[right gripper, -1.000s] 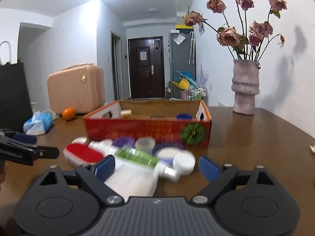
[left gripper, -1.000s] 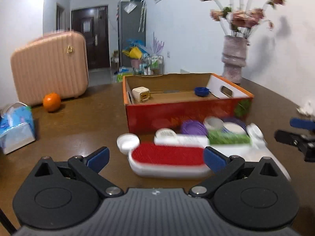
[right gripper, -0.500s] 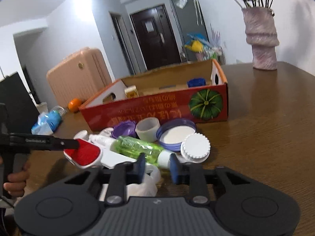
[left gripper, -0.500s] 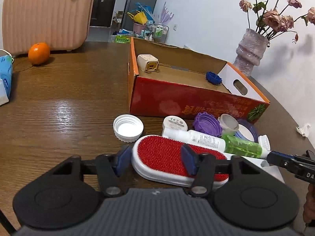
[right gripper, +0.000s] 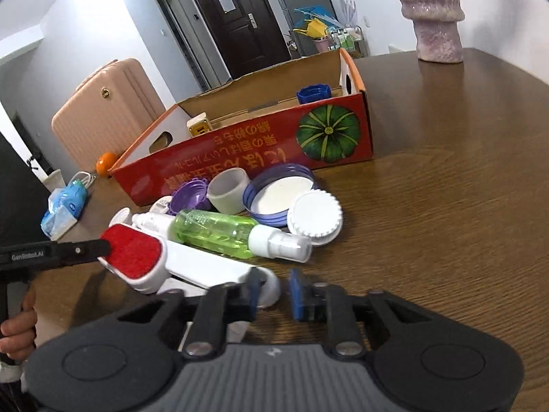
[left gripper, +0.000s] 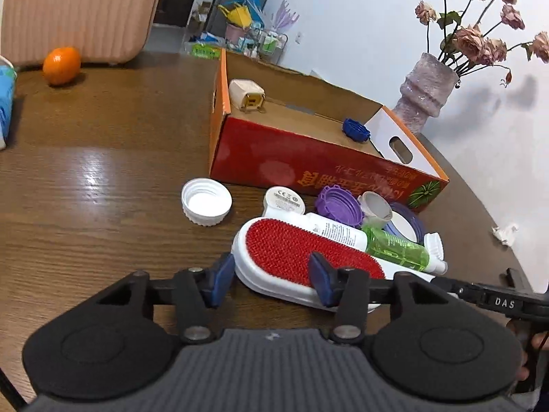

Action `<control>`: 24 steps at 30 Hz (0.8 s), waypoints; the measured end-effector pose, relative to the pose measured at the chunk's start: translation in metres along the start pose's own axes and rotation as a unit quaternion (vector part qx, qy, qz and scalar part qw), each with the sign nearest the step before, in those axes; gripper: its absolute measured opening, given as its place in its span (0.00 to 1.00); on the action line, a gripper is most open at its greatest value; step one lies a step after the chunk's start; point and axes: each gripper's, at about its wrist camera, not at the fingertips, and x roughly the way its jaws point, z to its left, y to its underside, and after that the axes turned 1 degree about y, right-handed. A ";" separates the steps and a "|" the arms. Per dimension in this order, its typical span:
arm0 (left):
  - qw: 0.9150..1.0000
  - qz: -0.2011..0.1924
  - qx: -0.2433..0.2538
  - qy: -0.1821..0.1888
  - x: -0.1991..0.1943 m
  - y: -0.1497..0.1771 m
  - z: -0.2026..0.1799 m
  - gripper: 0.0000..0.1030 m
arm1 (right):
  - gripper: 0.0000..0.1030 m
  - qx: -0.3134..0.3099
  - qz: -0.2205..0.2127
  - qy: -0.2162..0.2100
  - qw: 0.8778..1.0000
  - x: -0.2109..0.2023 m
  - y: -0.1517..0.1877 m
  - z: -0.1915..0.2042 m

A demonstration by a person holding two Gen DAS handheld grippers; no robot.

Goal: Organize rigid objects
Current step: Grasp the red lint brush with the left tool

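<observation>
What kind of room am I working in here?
Most likely a home's living or dining area. A wooden table holds a vase of dried roses, a pink suitcase stands behind it, and a dark entry door shows down the hallway.

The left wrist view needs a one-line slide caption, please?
Left gripper fingers straddle the red brush beside bottles and lids, before the red box.

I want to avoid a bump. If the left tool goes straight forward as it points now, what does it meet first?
The left tool already straddles the red lint brush, so it meets that first. Beyond lie the white bottle and green spray bottle; depth is unclear.
</observation>
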 end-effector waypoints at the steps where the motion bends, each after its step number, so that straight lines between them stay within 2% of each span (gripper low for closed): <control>1: 1.000 -0.004 0.002 -0.004 -0.002 0.001 -0.002 0.44 | 0.11 -0.008 -0.003 0.007 1.000 0.001 -0.001 0.003; 2: 1.000 -0.006 0.001 -0.005 -0.005 0.003 -0.004 0.42 | 0.11 -0.013 -0.005 0.013 1.000 0.001 -0.001 0.006; 4: 1.000 -0.011 0.000 -0.001 -0.014 0.006 -0.008 0.31 | 0.11 -0.007 -0.018 0.015 1.000 -0.003 -0.002 0.006; 5: 0.999 -0.010 0.002 0.030 -0.021 0.006 -0.011 0.16 | 0.11 -0.003 -0.027 0.010 1.000 -0.009 -0.004 0.006; 6: 0.998 -0.011 0.002 0.060 -0.029 0.006 -0.016 0.16 | 0.10 0.002 -0.036 -0.008 0.999 -0.017 -0.006 0.007; 7: 0.998 -0.021 0.008 0.067 -0.039 0.007 -0.024 0.16 | 0.09 0.000 -0.046 -0.025 0.999 -0.027 -0.008 0.012; 10: 0.996 -0.059 0.040 0.052 -0.065 0.011 -0.051 0.16 | 0.09 -0.045 -0.085 -0.019 0.995 -0.054 -0.008 0.037; 11: 0.996 -0.062 0.040 0.056 -0.071 0.013 -0.055 0.18 | 0.09 -0.052 -0.094 -0.016 0.994 -0.059 -0.007 0.041; 13: 0.996 -0.074 0.038 0.044 -0.079 0.022 -0.057 0.27 | 0.09 -0.058 -0.102 -0.003 0.993 -0.063 -0.002 0.044; 14: 0.996 -0.079 0.036 0.030 -0.080 0.025 -0.055 0.46 | 0.09 -0.062 -0.105 0.011 0.992 -0.065 0.002 0.044; 15: 0.996 -0.083 0.030 0.006 -0.079 0.029 -0.050 0.57 | 0.09 -0.066 -0.105 0.023 0.992 -0.065 0.006 0.042; 17: 0.997 -0.073 0.023 -0.022 -0.073 0.031 -0.039 0.56 | 0.10 -0.047 -0.097 0.018 0.994 -0.066 0.009 0.031; 18: 0.997 -0.065 0.015 -0.028 -0.068 0.030 -0.031 0.56 | 0.13 -0.037 -0.092 0.011 0.995 -0.065 0.009 0.026; 21: 0.998 -0.053 0.002 -0.024 -0.051 0.021 -0.018 0.59 | 0.15 -0.021 -0.082 0.010 0.996 -0.057 0.005 0.013; 24: 0.999 -0.040 -0.005 -0.019 -0.030 0.011 -0.012 0.60 | 0.23 0.005 -0.068 0.004 0.998 -0.044 0.000 0.002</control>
